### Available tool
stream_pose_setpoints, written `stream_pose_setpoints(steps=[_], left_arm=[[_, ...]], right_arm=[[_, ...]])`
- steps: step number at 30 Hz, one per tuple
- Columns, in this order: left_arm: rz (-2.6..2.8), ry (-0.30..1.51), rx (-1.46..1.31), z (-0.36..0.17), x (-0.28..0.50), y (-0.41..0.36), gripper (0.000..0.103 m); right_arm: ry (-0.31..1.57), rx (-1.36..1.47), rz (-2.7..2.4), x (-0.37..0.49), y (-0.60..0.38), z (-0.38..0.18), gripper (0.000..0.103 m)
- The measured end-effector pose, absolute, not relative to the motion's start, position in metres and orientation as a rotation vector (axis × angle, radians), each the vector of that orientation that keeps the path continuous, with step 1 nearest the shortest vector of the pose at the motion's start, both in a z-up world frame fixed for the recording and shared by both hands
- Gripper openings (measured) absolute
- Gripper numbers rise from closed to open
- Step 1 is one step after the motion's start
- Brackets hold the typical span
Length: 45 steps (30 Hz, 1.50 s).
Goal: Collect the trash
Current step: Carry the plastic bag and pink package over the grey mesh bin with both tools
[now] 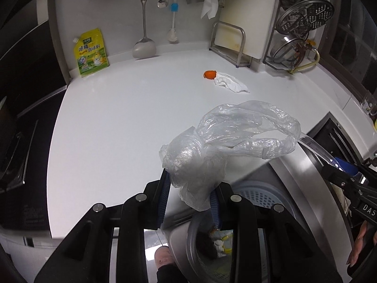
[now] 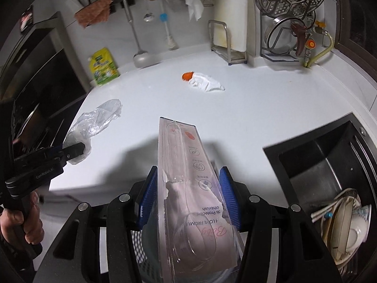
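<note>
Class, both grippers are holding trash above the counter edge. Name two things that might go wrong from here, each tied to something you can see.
1. The left gripper pinches only one end of the limp plastic bag; it may slip or snag.
2. The toothbrush package in the right gripper is long and slick; it might pivot and miss the bin.

both wrist views angled down, close, sharing white counter (image 1: 113,118)

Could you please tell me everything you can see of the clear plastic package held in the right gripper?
The clear plastic package is an empty toothbrush blister pack: long, stiff, transparent, with a moulded brush-shaped cavity, printed icons, pink lettering and a torn backing. It is clamped between the blue pads of the right gripper, pointing away over the white counter, touching nothing else visible.
</note>
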<state>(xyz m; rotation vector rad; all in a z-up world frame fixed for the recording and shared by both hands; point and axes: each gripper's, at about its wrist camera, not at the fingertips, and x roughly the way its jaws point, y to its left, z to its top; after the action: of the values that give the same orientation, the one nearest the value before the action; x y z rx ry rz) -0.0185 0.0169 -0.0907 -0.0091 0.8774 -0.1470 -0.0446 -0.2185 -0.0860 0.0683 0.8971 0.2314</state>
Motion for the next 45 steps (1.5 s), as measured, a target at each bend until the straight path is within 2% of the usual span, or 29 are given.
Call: stream_pose_setpoints(steps=[12,28,45], left_arm=[[-0.154,0.933,0.020,-0.117,-0.072,-0.014,0.030],[-0.169,1.082,0.048,-0.172,-0.084,-0.036,0.030],[-0.150,1.120,0.057,-0.177,-0.079,-0.037,0.034]], right_arm=[[0.947,0.025,0.311,-0.095,-0.212,-0.101,0.051],[1.078,-0.010,0.306,-0.110,-0.210,-0.149,0.051],[1.161,0.004,0.291,-0.100,-0.202,-0.172,0.051]])
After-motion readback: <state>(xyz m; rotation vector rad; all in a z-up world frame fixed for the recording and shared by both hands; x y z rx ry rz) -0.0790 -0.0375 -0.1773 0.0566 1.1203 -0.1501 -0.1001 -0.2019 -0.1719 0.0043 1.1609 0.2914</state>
